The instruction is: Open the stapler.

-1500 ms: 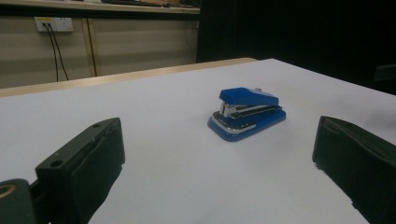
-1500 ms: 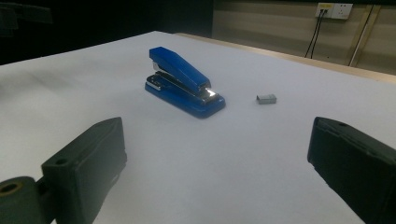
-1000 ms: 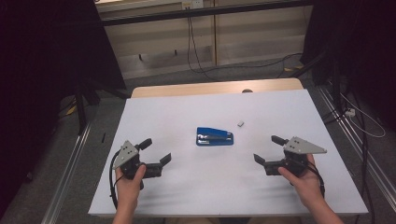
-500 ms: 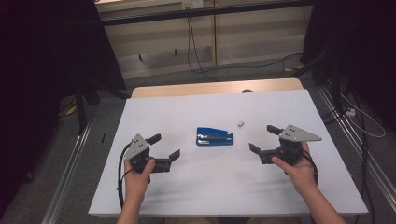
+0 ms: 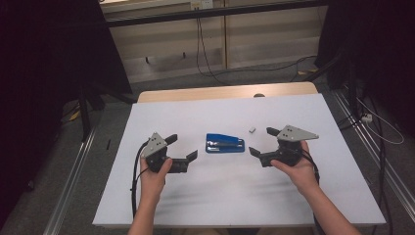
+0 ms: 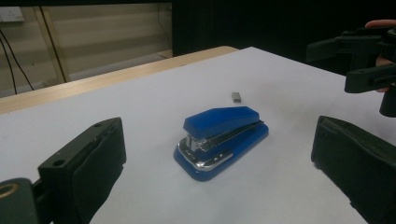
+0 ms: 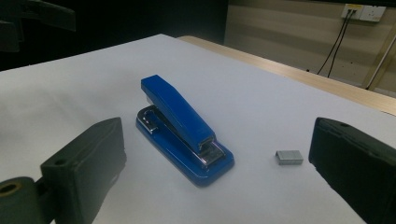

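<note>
A blue stapler (image 5: 224, 144) lies flat in the middle of the white table (image 5: 220, 196), its chrome mouth facing my left gripper (image 6: 219, 140). A small grey block of staples (image 5: 252, 129) (image 7: 289, 157) (image 6: 237, 96) rests just past the stapler's right end. My left gripper (image 5: 182, 147) hovers open to the stapler's left, jaws pointing at it. Open too, my right gripper (image 5: 264, 141) sits to the stapler's right, also pointing at it. The stapler (image 7: 182, 128) lies between the right gripper's spread jaws in its own view. Neither gripper touches anything.
A wooden strip (image 5: 225, 92) edges the table's far side. Metal rails (image 5: 73, 171) run along the floor on both sides, and cables (image 5: 205, 44) hang against the back wall. The other gripper (image 6: 369, 65) appears at the far right of the left gripper view.
Both grippers have moved inward and forward toward the stapler from the table's front corners. The stapler and staples have stayed put.
</note>
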{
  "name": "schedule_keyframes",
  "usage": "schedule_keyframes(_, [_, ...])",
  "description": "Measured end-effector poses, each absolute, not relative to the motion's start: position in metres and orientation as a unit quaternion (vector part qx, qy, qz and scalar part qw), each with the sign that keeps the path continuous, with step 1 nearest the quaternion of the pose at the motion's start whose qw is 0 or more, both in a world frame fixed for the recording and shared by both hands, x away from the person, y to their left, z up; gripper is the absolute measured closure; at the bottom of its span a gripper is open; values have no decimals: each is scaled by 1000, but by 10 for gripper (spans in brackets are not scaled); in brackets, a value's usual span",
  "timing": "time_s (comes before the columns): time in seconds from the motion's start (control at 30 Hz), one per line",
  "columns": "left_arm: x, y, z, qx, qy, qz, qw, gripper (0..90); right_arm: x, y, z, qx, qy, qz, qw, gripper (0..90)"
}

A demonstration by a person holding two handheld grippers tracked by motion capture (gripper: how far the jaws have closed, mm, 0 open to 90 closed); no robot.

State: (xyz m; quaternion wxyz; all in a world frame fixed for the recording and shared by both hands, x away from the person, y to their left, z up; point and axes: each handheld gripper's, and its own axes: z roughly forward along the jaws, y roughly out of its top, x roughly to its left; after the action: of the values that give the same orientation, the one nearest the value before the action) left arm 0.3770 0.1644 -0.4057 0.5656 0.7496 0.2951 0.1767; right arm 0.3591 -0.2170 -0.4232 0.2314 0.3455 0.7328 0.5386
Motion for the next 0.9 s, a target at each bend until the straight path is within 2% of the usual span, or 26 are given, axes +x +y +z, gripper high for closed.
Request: schedule_keyframes(0.9, [411,148,-414,760,306,163,549,36,401,-170,-419,322,769,515,201,36])
